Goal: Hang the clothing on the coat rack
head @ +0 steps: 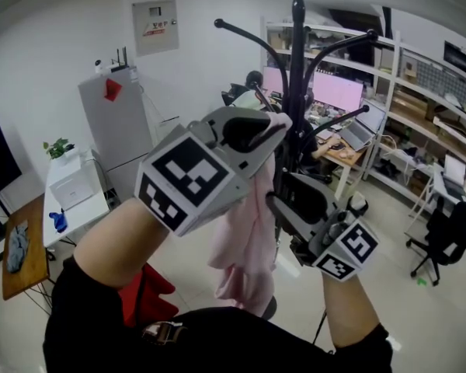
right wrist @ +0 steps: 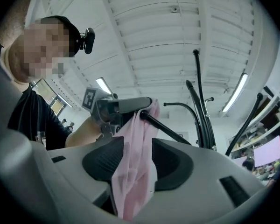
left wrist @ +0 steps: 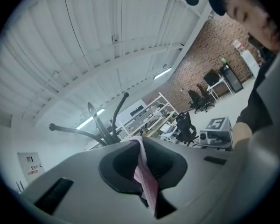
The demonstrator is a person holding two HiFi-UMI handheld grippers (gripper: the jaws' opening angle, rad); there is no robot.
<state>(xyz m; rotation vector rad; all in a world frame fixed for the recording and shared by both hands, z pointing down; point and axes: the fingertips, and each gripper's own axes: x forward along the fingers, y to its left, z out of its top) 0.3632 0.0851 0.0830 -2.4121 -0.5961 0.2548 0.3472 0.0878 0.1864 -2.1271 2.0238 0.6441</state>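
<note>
Left gripper (left wrist: 139,143) is clamping a fold of the pink garment (head: 247,243) just beside the black coat rack (head: 297,68), while right gripper (right wrist: 137,146) is standing with jaws apart, the garment passing loosely between them.

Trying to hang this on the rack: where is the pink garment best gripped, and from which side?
Probably the narrow band of the pink garment just below the left gripper, approached from below on the near side with the right gripper. There the cloth hangs as one strip, lying between the open right jaws; lower down it bunches loosely.
</note>
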